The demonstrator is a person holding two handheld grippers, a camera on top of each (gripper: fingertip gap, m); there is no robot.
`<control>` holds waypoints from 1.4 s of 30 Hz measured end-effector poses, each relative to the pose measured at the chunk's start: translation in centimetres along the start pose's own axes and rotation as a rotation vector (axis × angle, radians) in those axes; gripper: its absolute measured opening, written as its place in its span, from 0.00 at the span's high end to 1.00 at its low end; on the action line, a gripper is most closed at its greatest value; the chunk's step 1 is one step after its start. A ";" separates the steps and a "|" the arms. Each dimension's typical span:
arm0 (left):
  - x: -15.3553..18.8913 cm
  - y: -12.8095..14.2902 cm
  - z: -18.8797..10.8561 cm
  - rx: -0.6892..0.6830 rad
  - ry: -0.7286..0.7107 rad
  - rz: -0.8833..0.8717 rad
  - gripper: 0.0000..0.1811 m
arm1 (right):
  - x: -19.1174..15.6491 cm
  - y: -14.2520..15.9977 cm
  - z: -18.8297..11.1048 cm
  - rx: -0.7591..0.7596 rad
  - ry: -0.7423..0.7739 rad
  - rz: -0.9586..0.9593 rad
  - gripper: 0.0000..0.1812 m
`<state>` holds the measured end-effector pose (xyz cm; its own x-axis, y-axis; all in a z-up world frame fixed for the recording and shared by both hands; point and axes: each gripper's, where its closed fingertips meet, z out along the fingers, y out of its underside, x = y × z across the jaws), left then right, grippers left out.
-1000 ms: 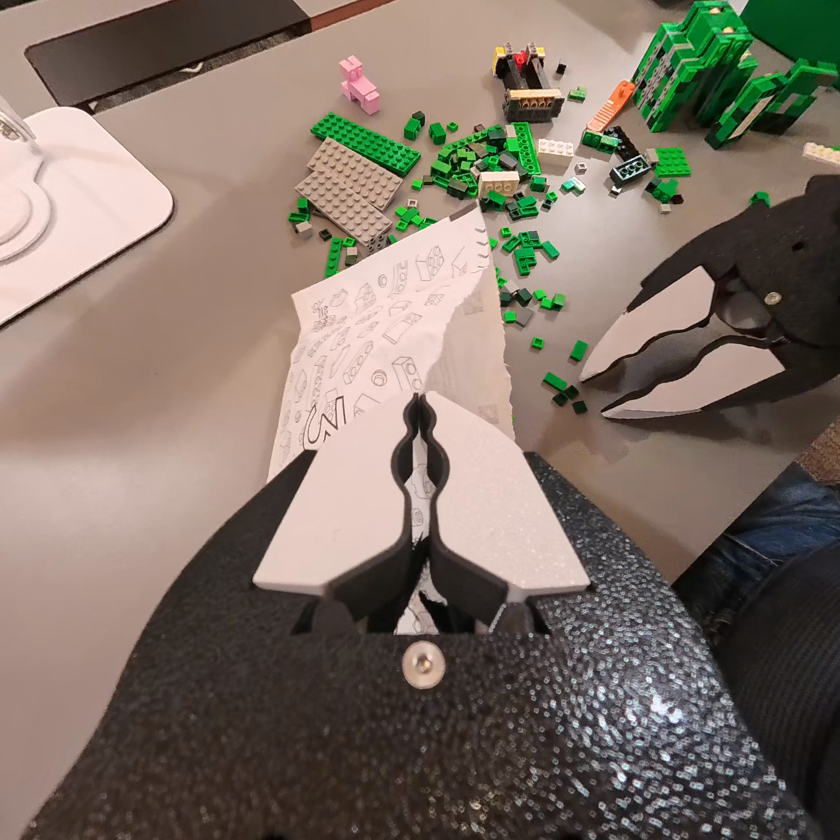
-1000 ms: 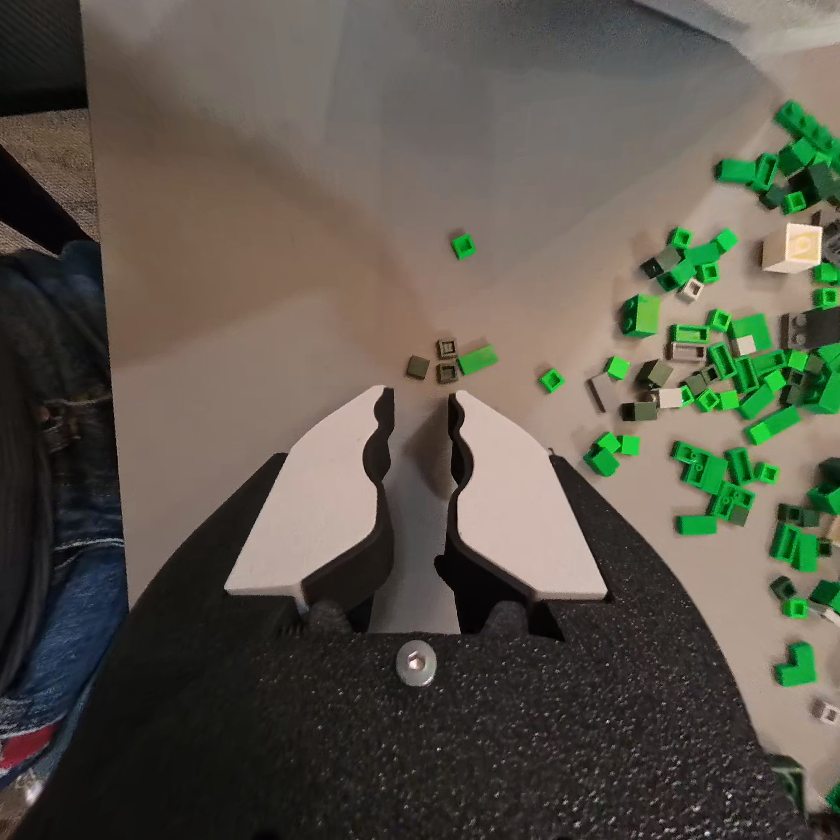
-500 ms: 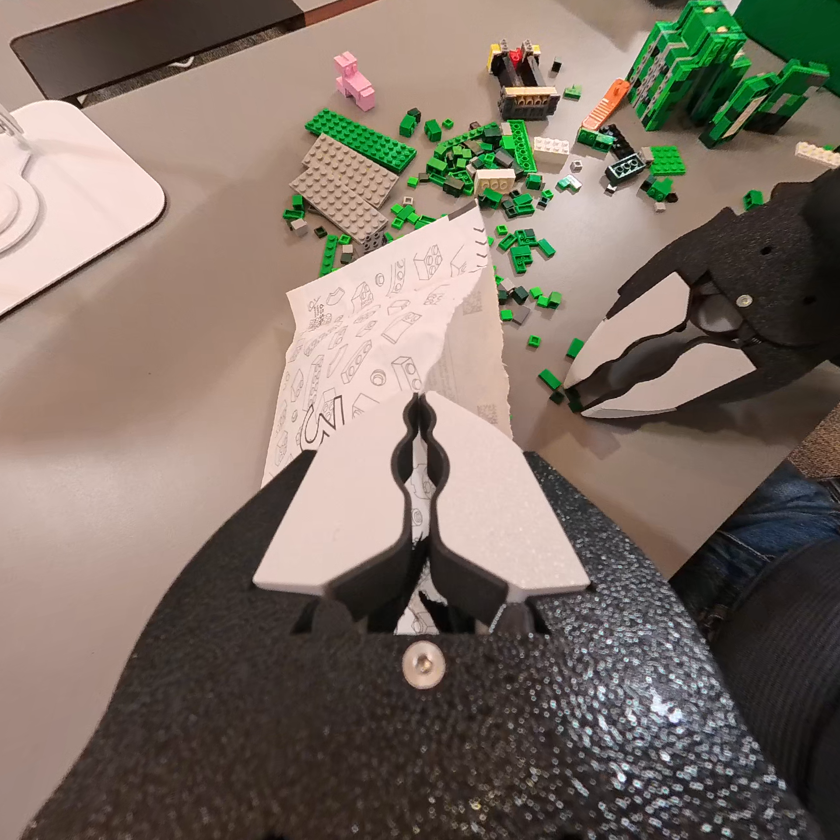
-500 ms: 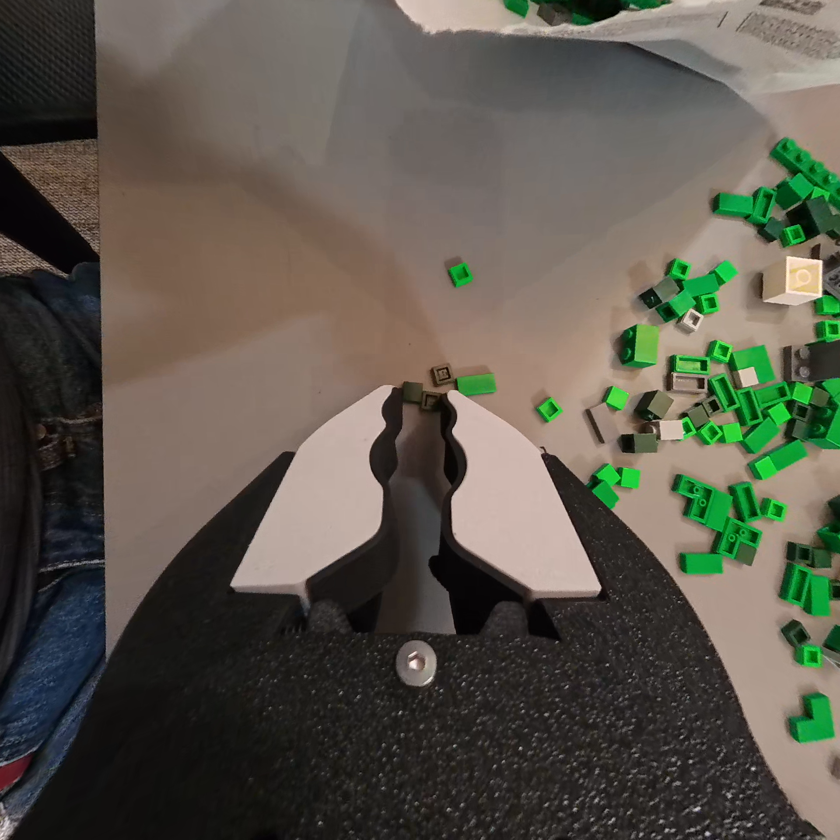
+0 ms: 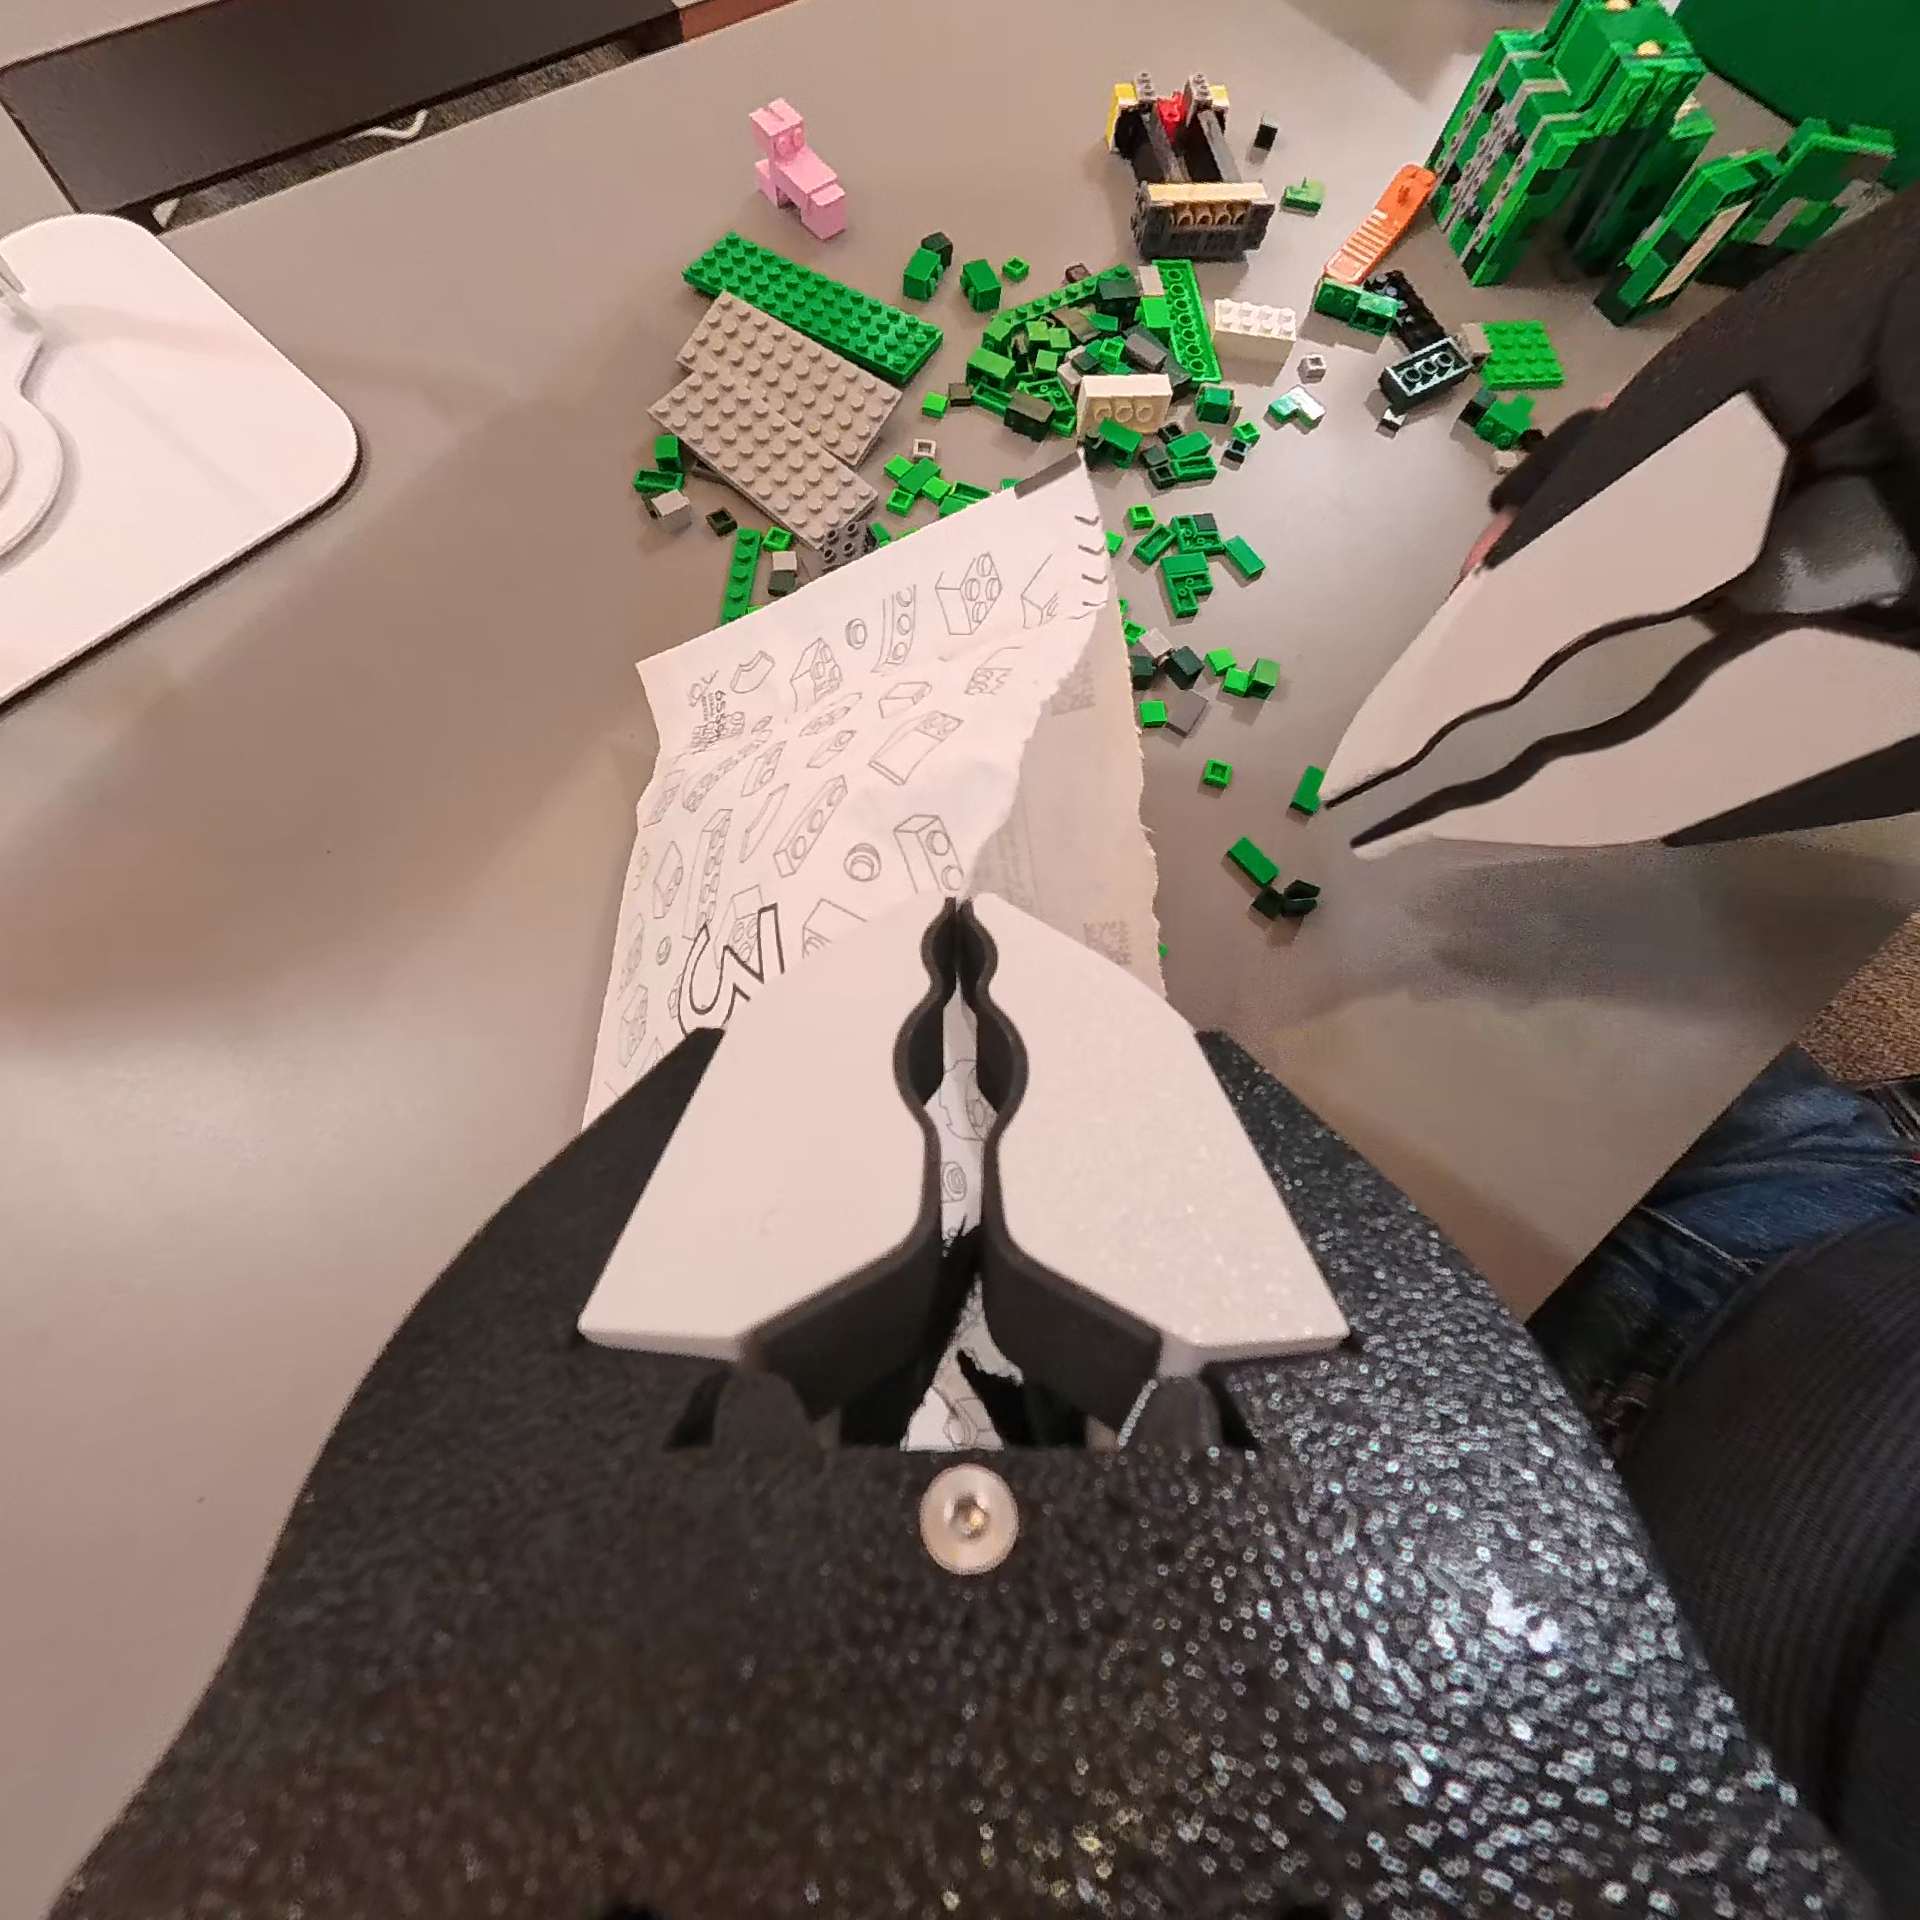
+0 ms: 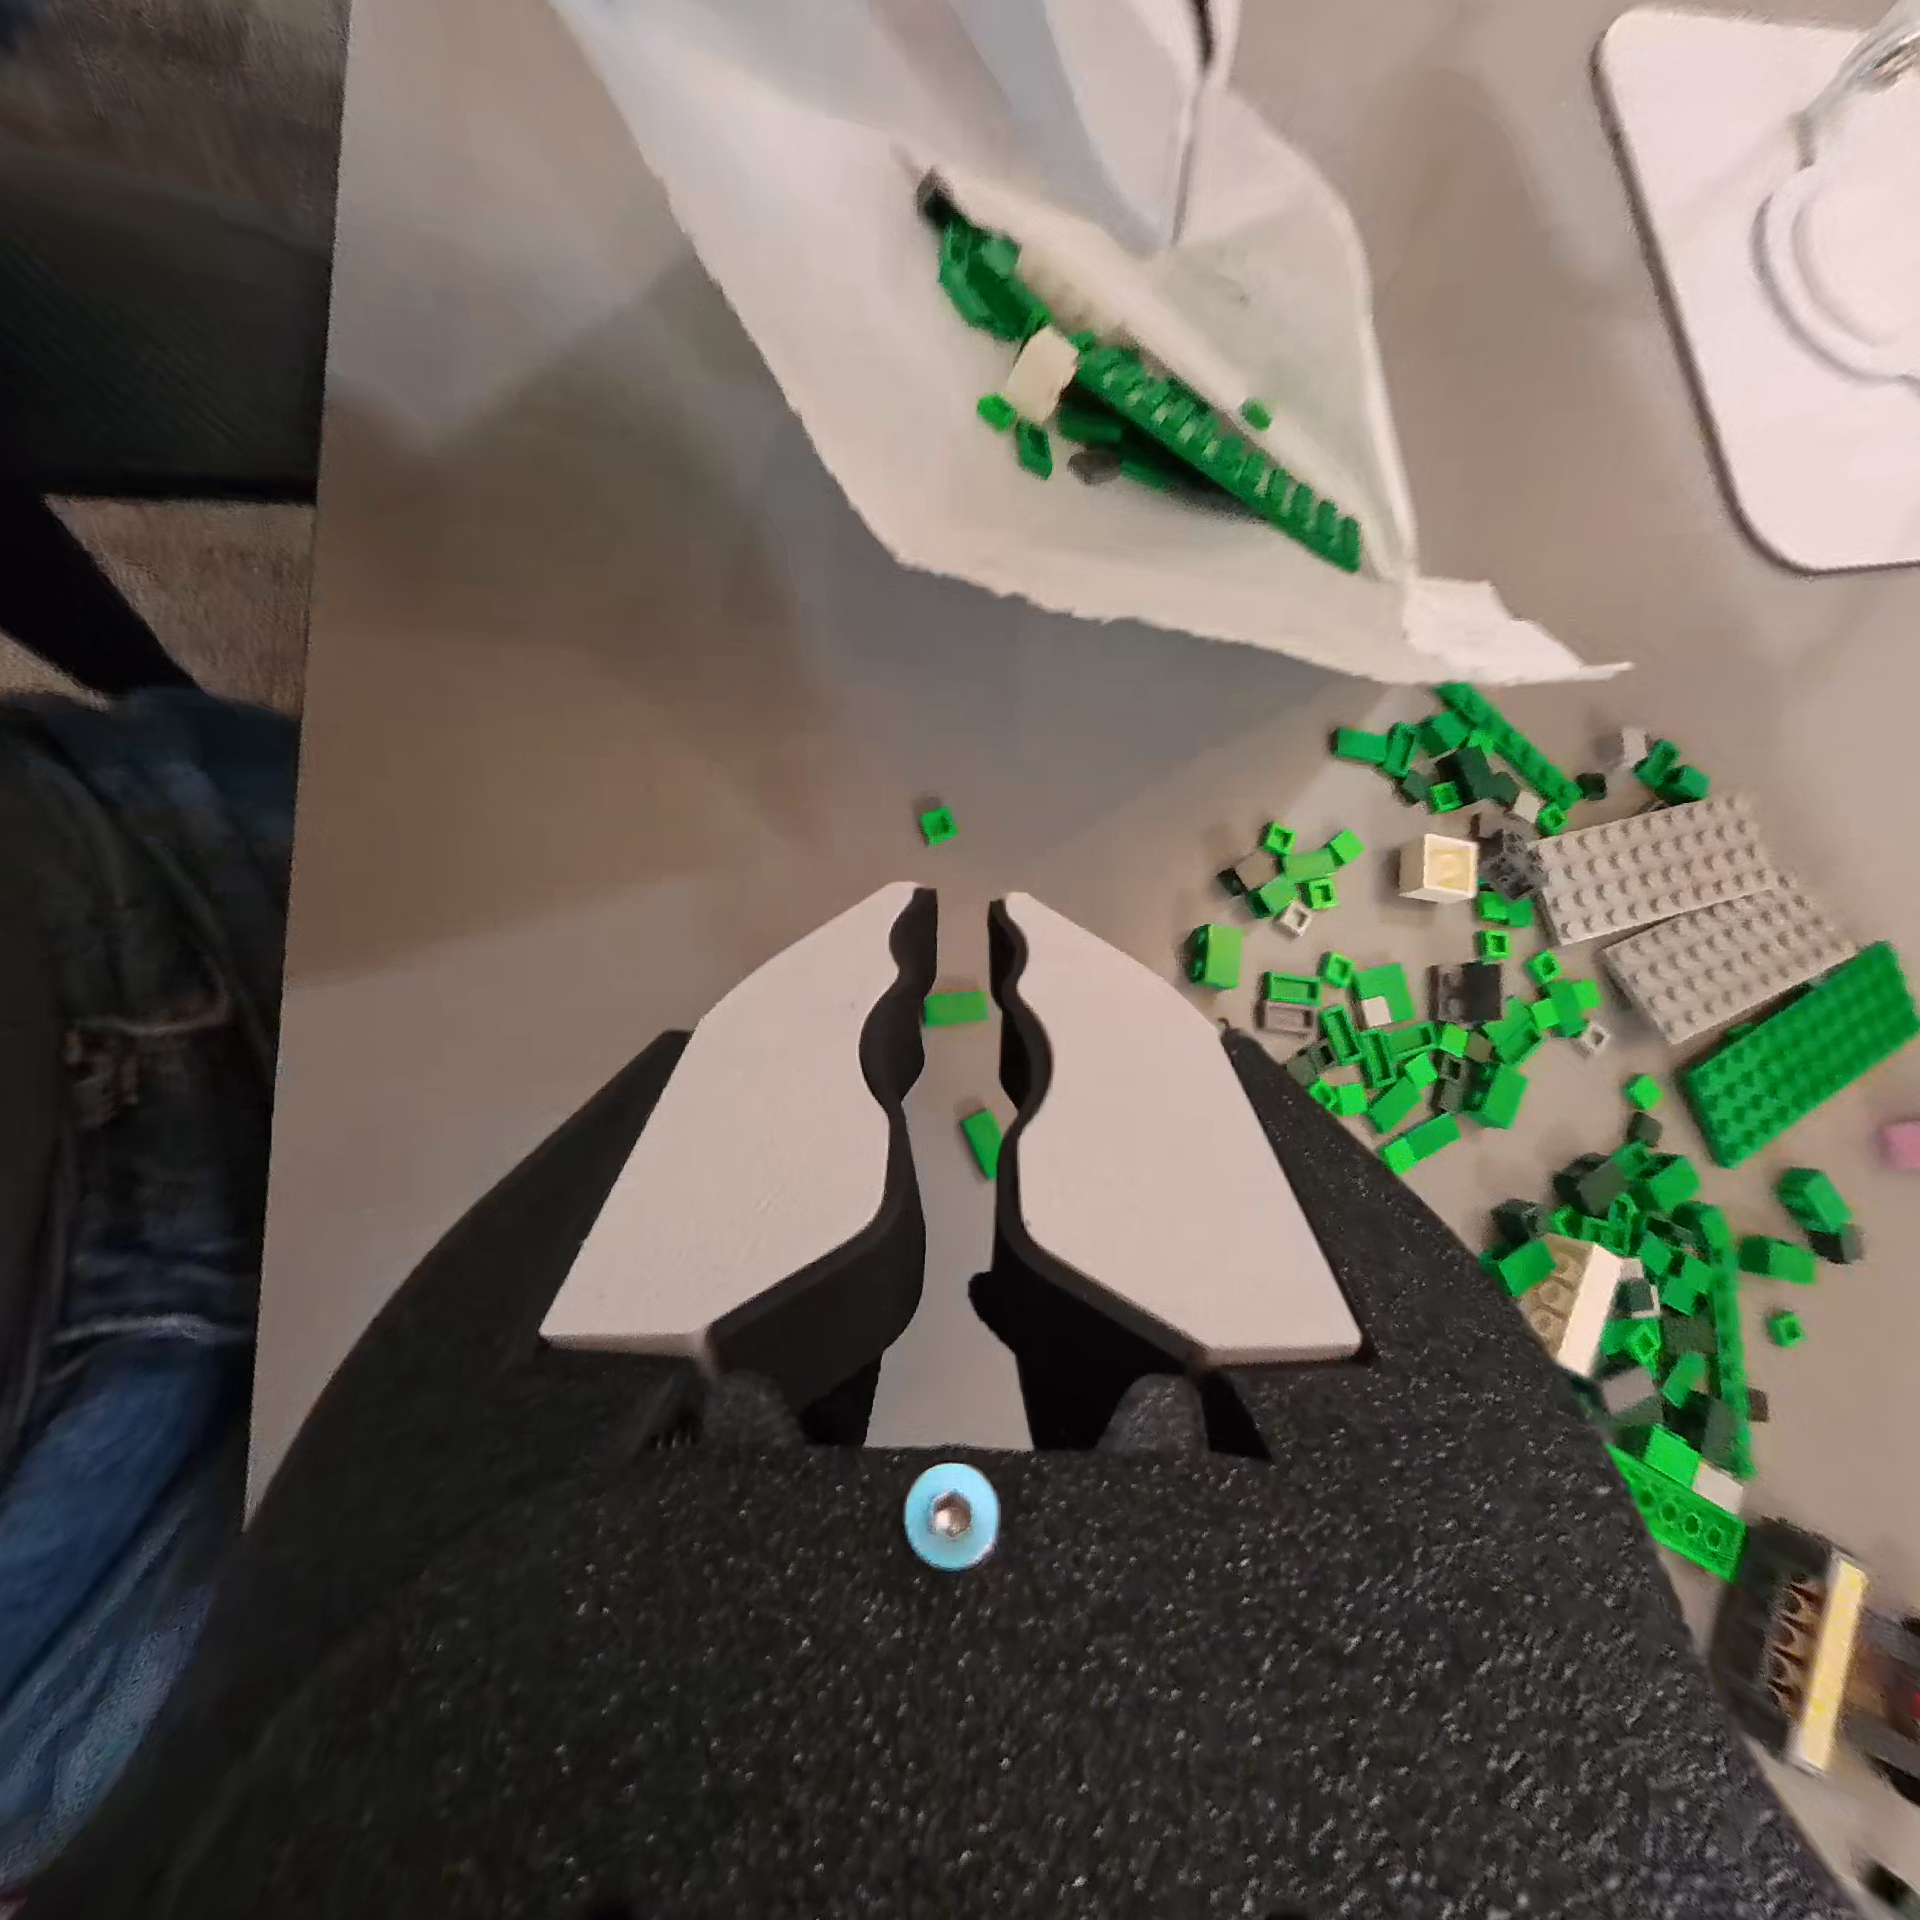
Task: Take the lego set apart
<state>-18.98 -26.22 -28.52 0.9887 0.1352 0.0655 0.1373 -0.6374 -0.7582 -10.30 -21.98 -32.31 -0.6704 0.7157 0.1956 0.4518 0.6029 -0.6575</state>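
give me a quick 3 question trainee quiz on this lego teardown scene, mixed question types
1. True or false: the left claw is shut on the paper bag.
2. Multiple choice: what shows inside the paper bag in the right wrist view? A) loose green pieces B) a pink figure C) nothing
3. Fill in: the right claw holds ____ between its fingers.

Key
1. True. The printed paper runs between the closed fingers.
2. A.
3. Nothing. The fingers stand slightly apart, and the small green tile seen through the gap lies on the table below.
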 end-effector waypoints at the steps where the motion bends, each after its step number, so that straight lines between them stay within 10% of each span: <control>1: 0.0 0.0 0.0 0.000 0.000 0.001 1.00 | -0.3 0.4 0.2 -0.037 -0.020 -0.013 0.94; 8: 0.0 0.0 -0.1 0.001 0.002 -0.002 1.00 | -1.9 4.8 2.3 -0.246 -0.091 0.046 0.91; 23: 0.1 0.1 0.0 -0.005 0.010 -0.003 1.00 | -2.4 5.0 2.9 -0.081 0.139 0.436 0.88; 42: 0.2 0.2 0.3 -0.014 0.014 -0.002 1.00 | -1.5 5.3 2.9 -0.096 0.245 0.424 0.97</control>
<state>-18.77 -26.13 -28.85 0.9892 0.1254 0.0759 0.1396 -0.6477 -0.7490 -8.65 -20.86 -38.24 -0.2632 0.9597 0.0980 0.7144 0.2622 -0.6487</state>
